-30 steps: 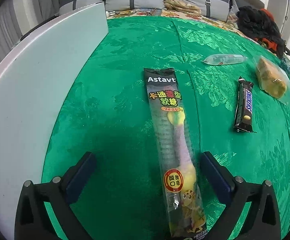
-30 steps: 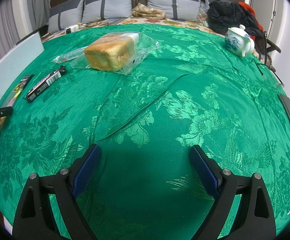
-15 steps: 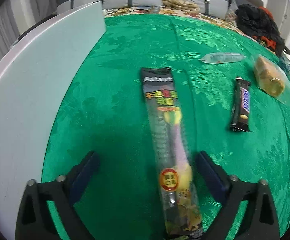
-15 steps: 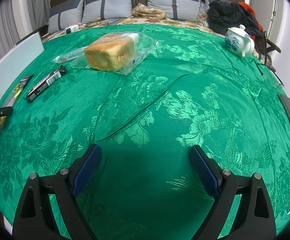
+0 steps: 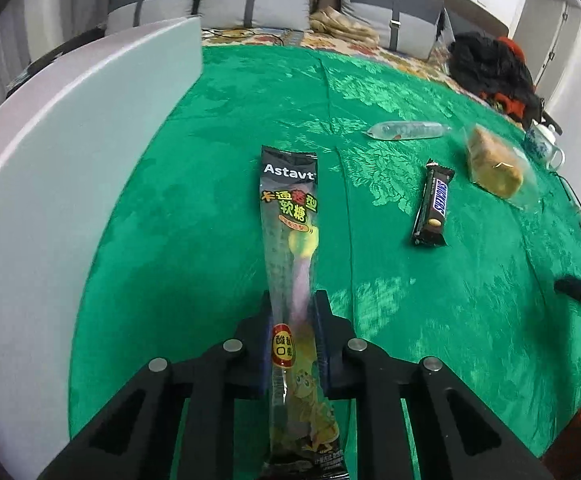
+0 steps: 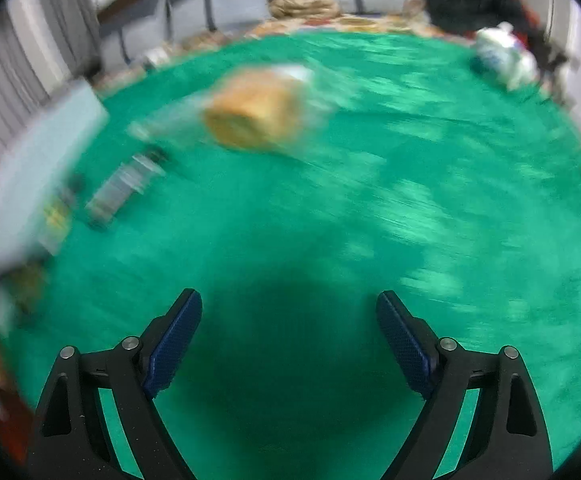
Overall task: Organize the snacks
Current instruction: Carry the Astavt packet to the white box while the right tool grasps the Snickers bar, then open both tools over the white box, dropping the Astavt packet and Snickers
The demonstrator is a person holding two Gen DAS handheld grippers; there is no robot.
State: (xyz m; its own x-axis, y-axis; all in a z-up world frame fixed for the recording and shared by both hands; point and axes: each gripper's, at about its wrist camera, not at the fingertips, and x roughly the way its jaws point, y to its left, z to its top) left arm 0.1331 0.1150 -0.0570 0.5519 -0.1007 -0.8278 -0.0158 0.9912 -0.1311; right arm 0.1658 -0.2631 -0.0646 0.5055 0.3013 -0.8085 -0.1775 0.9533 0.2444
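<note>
My left gripper point(image 5: 292, 300) is shut on the long gummy candy pack point(image 5: 290, 208), a black and clear wrapper that stretches away over the green tablecloth point(image 5: 218, 112). A chocolate bar point(image 5: 433, 204), a bagged bread loaf point(image 5: 494, 164) and a clear tube snack point(image 5: 406, 130) lie to its right. My right gripper point(image 6: 288, 312) is open above bare cloth with nothing between its fingers. In its blurred view the bread loaf point(image 6: 254, 114) and the chocolate bar point(image 6: 122, 186) lie ahead to the left.
A white board point(image 5: 62, 152) stands along the table's left side. A teapot point(image 5: 542, 146) sits at the far right edge; it appears blurred as the teapot point(image 6: 502, 56) in the right wrist view. Pillows and dark clothing lie behind the table.
My left gripper's jaws have closed on the candy pack and lifted slightly. The right gripper has swung, so its view is now blurred and shifted.
</note>
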